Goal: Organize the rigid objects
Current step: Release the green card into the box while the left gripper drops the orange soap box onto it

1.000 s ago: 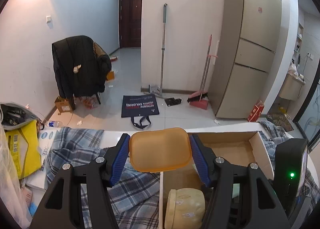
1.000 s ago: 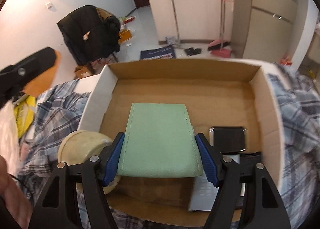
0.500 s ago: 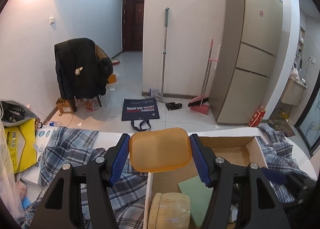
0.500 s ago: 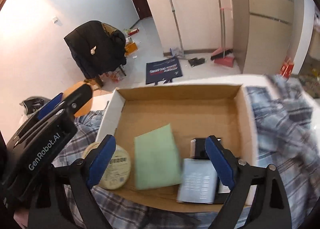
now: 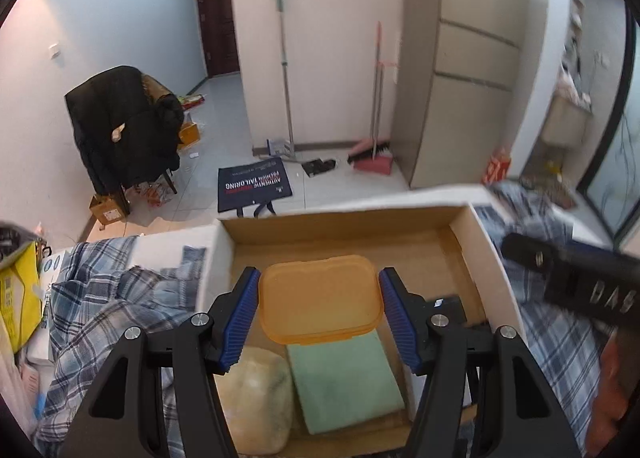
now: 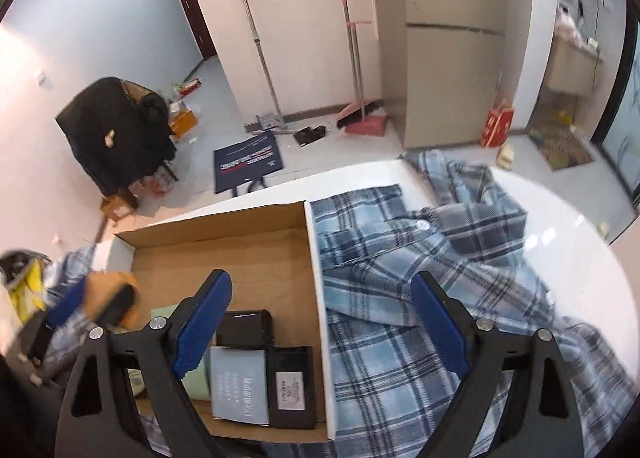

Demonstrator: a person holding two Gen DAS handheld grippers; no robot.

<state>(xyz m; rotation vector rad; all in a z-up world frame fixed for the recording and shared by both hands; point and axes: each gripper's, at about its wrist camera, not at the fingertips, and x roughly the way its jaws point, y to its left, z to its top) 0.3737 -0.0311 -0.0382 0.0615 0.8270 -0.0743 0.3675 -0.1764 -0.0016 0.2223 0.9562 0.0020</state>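
My left gripper (image 5: 319,308) is shut on an orange plastic lid (image 5: 319,300) and holds it above the open cardboard box (image 5: 486,254). In the box lie a green flat case (image 5: 344,382) and a cream round tin (image 5: 256,398). My right gripper (image 6: 320,322) is open and empty, over the box's right wall (image 6: 318,298) and the plaid cloth. In the right wrist view the box also holds a grey booklet (image 6: 236,386), black cases (image 6: 290,388) and the green case (image 6: 196,378). The left gripper with the lid (image 6: 108,298) shows blurred at the left.
A blue plaid shirt (image 6: 420,290) covers the white table right of the box; more plaid cloth (image 5: 104,298) lies left of it. A yellow bag (image 5: 16,302) sits at the far left. The right gripper's body (image 5: 580,282) shows at the right edge.
My right gripper let go of the green case in the box, opened and moved right over the box's wall. My left gripper carried the orange lid right, over the box.
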